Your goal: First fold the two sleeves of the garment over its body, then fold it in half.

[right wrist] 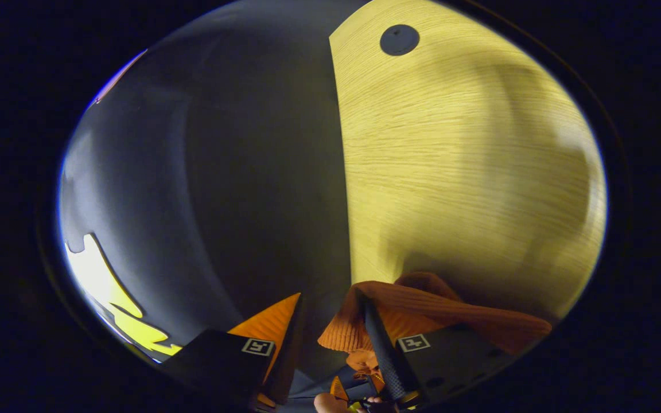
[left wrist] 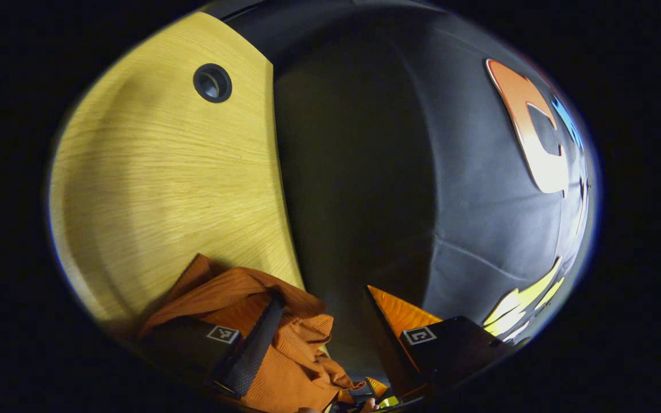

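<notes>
The orange ribbed garment [left wrist: 284, 344] lies bunched at the bottom of the left gripper view, draped over the left-hand finger [left wrist: 253, 344] of my left gripper [left wrist: 325, 295]. That gripper's jaws stand apart, with a bare gap beside the cloth. In the right gripper view a fold of the same garment [right wrist: 439, 312] hangs over the right-hand finger [right wrist: 385, 350] of my right gripper [right wrist: 329, 295], whose jaws are also apart. Both grippers sit at the edge of the wooden table [left wrist: 152, 172]. The rest of the garment is hidden.
The pale wooden tabletop [right wrist: 468, 155] has a round dark cable hole [left wrist: 212, 83], also seen as the cable hole [right wrist: 399, 39] far ahead. The table's straight edge [left wrist: 282, 189] meets the black cloth wall [left wrist: 479, 201]. Part of a hand [right wrist: 330, 404] shows at the bottom.
</notes>
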Motion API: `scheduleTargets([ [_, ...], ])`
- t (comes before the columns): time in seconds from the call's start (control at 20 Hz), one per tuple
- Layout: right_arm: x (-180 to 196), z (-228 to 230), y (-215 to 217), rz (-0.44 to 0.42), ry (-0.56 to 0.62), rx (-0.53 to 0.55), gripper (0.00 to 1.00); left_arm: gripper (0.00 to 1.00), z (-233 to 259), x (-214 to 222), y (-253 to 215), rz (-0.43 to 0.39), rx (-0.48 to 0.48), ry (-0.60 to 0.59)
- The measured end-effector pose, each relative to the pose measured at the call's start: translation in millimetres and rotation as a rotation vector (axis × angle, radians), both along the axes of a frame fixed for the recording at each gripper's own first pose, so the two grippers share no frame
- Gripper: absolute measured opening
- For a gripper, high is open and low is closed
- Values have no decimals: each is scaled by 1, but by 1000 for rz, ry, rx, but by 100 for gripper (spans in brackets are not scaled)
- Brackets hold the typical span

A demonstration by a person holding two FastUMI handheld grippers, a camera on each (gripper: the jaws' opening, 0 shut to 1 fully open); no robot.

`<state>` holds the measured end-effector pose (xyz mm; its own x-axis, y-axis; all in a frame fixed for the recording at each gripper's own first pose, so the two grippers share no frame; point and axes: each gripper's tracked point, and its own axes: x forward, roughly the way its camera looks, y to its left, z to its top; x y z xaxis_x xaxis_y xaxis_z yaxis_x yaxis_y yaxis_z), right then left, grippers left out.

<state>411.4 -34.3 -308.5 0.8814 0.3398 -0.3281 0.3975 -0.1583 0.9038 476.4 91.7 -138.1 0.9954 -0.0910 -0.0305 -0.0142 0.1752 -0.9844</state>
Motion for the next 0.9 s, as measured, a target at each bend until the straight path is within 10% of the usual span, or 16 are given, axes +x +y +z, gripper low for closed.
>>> scheduleTargets([
  [0.3,-7,55,6,86,-94,-104,84,92,63,-10,23,42,-25,-77],
  [0.7,-37,146,9,205,-198,-499,96,96,153,-92,21,12,404,-22],
  [0.9,-82,209,10,261,-305,-798,96,97,206,-154,21,70,793,-9],
])
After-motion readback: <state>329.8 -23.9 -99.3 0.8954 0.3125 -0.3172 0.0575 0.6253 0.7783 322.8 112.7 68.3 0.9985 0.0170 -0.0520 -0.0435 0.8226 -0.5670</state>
